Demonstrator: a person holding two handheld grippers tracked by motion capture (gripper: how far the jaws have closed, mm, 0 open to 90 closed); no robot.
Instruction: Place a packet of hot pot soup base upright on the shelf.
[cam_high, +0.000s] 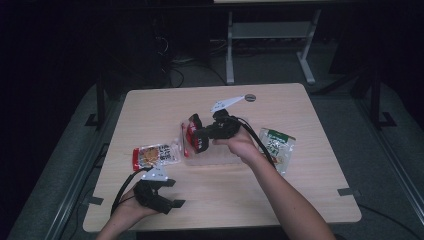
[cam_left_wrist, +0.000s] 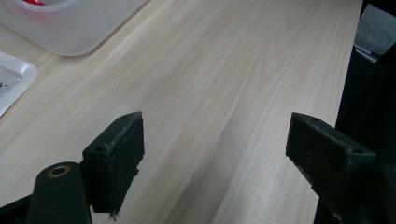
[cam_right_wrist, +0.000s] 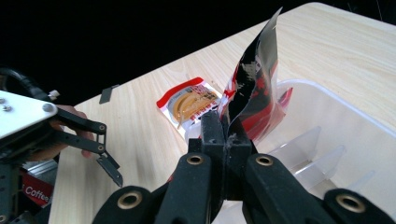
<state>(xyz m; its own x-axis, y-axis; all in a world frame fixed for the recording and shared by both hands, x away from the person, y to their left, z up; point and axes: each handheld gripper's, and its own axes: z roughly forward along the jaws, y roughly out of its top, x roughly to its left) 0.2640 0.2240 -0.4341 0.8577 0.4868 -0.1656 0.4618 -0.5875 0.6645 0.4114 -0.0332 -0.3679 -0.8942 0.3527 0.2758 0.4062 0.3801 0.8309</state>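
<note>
A: Right gripper view first: what is in the jaws?

B: The right gripper is clamped on the bottom edge of a red and black packet. The packet stands upright from the pads, over the near corner of a clear plastic tray with ribs inside.

A: And from the high view, where is that?

B: At the table's center. The packet is at 9 o'clock of the right hand, above the left end of the tray.

A: What lies around it?

B: An orange and red snack packet lies flat at 8 o'clock of the tray, just beside it. A green and white packet lies at 3 o'clock, near the wrist.

A: The other gripper?

B: The left gripper rests at 7 o'clock, near the table edge. Its jaws stand wide apart over bare wood, holding nothing.
</note>
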